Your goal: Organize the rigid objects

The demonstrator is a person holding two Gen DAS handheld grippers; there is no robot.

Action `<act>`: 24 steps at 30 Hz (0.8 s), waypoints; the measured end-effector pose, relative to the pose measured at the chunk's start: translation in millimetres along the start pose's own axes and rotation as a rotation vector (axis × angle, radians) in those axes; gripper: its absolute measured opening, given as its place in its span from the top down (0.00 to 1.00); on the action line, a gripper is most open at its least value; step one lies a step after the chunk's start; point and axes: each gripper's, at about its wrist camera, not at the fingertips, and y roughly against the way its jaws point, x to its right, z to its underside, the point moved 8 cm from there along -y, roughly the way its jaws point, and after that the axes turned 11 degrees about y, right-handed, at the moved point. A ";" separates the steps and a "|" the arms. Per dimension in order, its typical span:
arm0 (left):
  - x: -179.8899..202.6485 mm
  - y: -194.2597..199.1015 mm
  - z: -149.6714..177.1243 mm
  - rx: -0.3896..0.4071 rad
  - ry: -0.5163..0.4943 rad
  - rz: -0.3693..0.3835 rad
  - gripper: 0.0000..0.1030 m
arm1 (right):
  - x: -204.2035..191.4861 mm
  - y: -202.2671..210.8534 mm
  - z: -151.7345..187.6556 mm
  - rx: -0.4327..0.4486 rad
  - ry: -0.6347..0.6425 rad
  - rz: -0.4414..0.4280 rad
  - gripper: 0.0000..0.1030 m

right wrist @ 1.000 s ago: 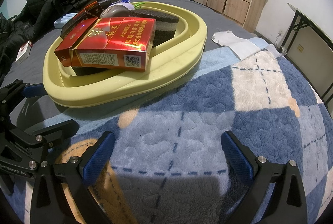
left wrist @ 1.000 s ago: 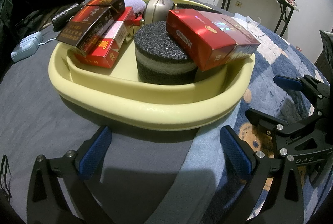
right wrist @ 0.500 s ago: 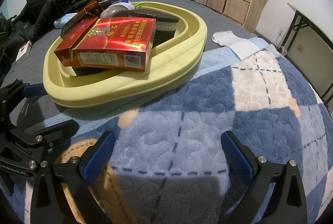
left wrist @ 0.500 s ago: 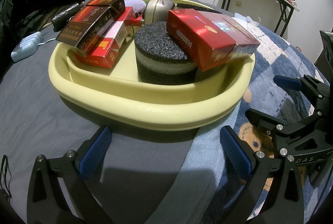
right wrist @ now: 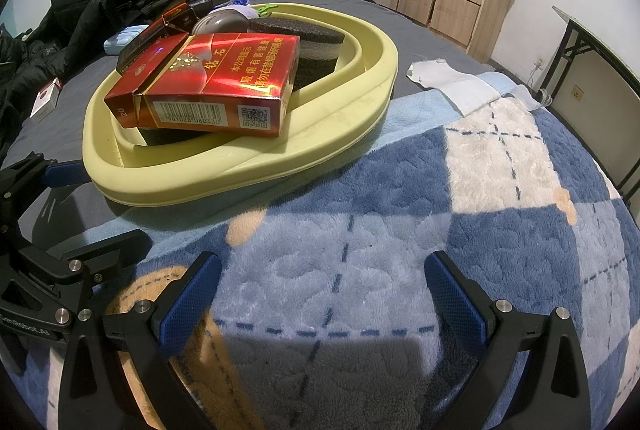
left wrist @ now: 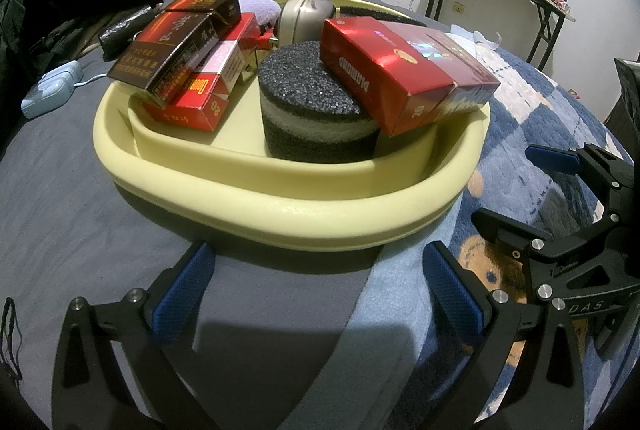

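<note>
Yellow tray of boxes, both tongs (left, right) gaping, empty

Ahead of the blue-padded left tongs: pale yellow basin, shiny red box, speckled black-and-grey sponge. Under the right tongs: blue-white checked blanket.

yellow basin: 1 | cigarette packs in basin: 5 visible, e.g. red Diamond pack | black foam discs: 2 | silver round object: 1 | purple plush: 1
</note>
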 end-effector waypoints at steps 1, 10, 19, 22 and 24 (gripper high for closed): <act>-0.4 0.0 0.4 0.000 0.000 0.000 0.00 | 1.1 -0.5 -0.2 0.000 0.000 0.000 0.00; -0.4 0.0 0.4 0.000 0.000 0.000 0.00 | 1.1 -0.4 -0.1 0.000 0.000 0.000 0.00; -0.4 0.0 0.4 0.000 0.000 0.000 0.00 | 0.3 -0.1 0.0 0.000 0.000 0.000 0.00; -0.4 0.0 0.4 0.000 0.000 0.000 0.00 | 1.1 -0.4 -0.1 0.000 0.000 0.000 0.00; 0.3 0.0 -0.2 0.000 0.000 0.000 0.00 | 2.5 -1.0 -0.3 0.000 0.000 0.000 0.00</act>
